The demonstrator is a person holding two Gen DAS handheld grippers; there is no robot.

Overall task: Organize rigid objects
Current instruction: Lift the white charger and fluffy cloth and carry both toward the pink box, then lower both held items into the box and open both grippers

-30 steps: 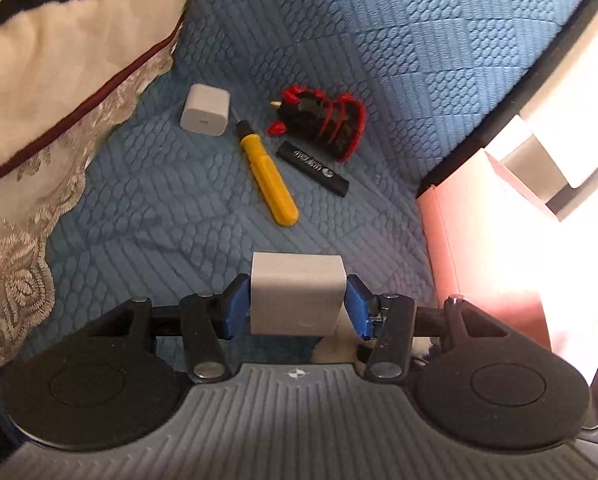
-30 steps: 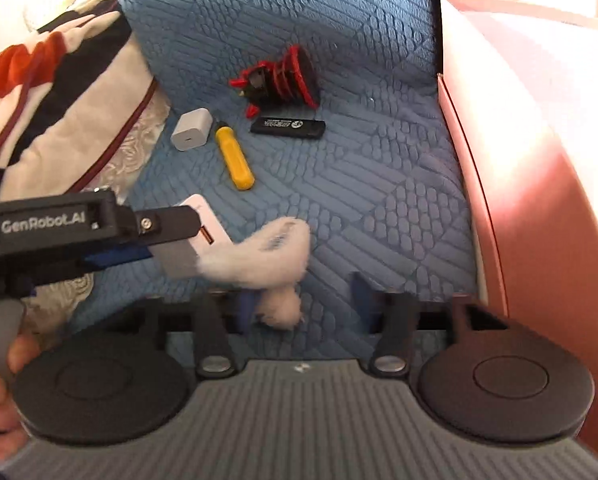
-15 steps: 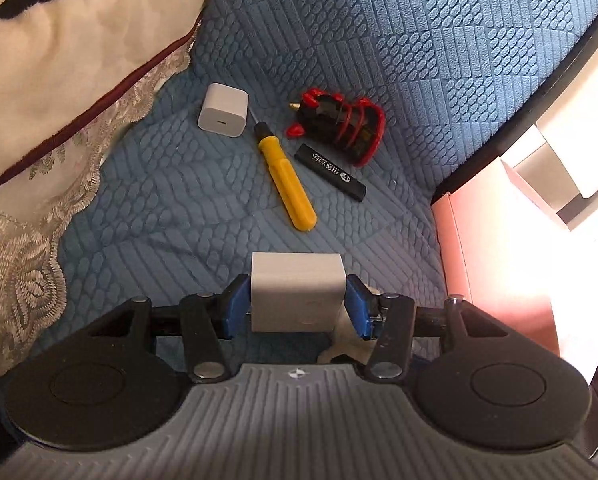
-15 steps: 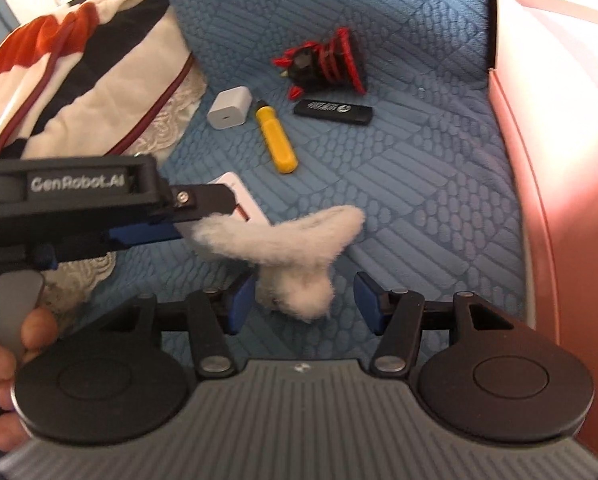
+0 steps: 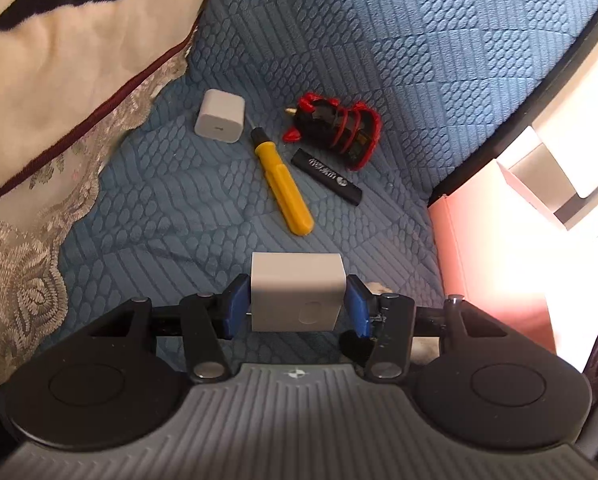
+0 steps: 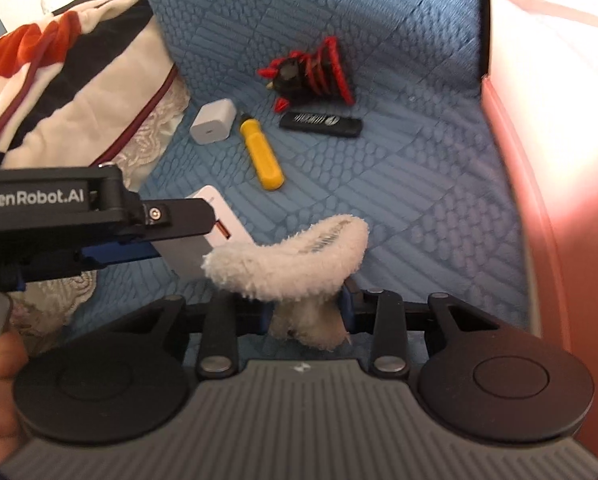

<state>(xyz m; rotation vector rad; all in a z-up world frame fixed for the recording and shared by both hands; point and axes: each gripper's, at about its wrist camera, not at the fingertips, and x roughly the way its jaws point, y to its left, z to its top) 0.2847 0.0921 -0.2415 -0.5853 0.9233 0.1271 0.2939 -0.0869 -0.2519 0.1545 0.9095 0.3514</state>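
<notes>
My left gripper [image 5: 297, 306] is shut on a large white charger block [image 5: 297, 290], held above the blue quilt; it also shows in the right wrist view [image 6: 215, 236]. My right gripper [image 6: 307, 314] is shut on a white fluffy cloth piece [image 6: 295, 256]. Ahead on the quilt lie a small white charger [image 5: 220, 117] [image 6: 213, 121], a yellow-handled screwdriver [image 5: 283, 188] [image 6: 261, 154], a black stick [image 5: 326, 169] [image 6: 320, 123] and a red-and-black toy [image 5: 335, 128] [image 6: 311, 72].
A striped blanket with lace trim [image 5: 59, 80] [image 6: 67, 80] lies on the left. A pink box [image 5: 495, 248] [image 6: 559, 152] stands on the right at the quilt's edge. The blue quilted surface [image 5: 379, 40] stretches beyond the objects.
My right gripper has closed on the fluffy cloth, which was loose between open jaws before. The left gripper has kept its hold on the charger block and shifted slightly.
</notes>
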